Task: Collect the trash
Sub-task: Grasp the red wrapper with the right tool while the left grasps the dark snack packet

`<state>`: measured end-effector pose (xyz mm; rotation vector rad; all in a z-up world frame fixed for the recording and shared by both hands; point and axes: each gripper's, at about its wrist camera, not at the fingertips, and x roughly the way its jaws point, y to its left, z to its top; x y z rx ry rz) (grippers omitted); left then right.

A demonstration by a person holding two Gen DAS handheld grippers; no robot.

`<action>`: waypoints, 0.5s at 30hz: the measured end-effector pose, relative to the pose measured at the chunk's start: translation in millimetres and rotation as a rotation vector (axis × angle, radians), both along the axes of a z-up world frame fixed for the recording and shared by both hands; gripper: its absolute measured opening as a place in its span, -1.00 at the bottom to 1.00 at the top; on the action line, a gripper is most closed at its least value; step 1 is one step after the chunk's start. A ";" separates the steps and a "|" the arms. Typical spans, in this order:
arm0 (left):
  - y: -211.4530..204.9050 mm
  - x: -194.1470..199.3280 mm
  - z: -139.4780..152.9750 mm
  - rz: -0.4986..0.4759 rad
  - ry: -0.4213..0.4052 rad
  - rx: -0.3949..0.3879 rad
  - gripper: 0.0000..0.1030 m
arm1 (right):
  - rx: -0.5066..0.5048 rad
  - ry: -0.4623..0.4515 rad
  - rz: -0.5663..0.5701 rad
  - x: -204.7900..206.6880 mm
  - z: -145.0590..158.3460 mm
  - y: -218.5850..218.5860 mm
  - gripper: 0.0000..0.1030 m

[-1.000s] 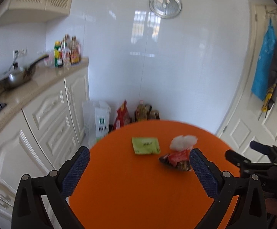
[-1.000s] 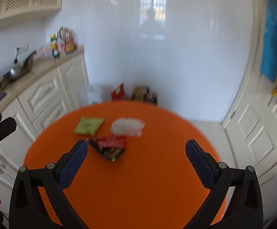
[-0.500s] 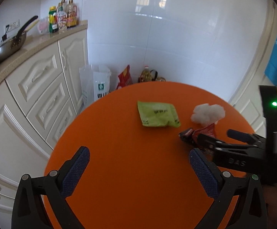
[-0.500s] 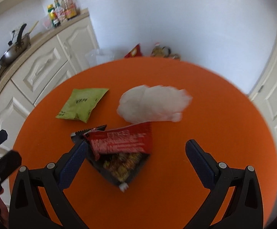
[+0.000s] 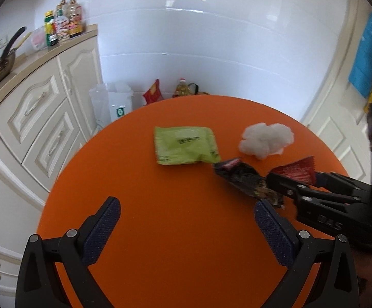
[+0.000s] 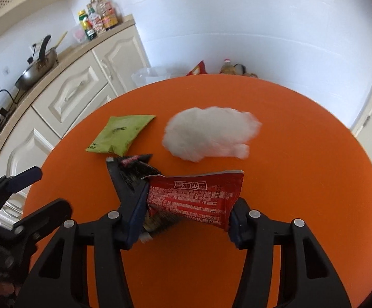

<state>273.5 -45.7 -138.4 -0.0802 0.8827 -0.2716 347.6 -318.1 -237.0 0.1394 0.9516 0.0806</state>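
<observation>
The red snack wrapper (image 6: 196, 197) lies crumpled on the orange table (image 6: 301, 154), near its middle and a little toward the near edge, its long axis running left to right across the right wrist view, printed face up with white lettering. Its dark inner foil (image 6: 132, 172) is torn open and sticks out to the left and away, ending in a point aimed at the green packet (image 6: 119, 134); a few crumbs show at the open mouth. The right gripper (image 6: 186, 220) has just been closing, and its blue pads now press on the two ends of the red wrapper, buckling it upward between them. Just beyond the wrapper, toward the far edge, sits a white wad of cotton (image 6: 209, 134), apart from it. The green packet lies flat to the left of the cotton, toward the left edge, its near corner close to the foil tip. The left gripper (image 5: 186, 228) hovers over bare table toward the near-left edge with its jaws spread wide and nothing between them. Past the left edge stand cream cabinets (image 5: 39, 118) with a pan (image 6: 35, 70) and bottles (image 5: 64, 21) on the counter.
</observation>
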 end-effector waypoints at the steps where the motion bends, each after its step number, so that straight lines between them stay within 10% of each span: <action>1: -4.9 0.0 -1.2 -0.013 0.001 0.002 0.99 | 0.004 -0.005 -0.009 -4.2 2.5 -3.7 0.05; 15: -111.1 85.7 -54.5 -0.073 0.017 0.089 0.89 | 0.027 -0.032 -0.156 -57.6 18.0 -78.1 0.05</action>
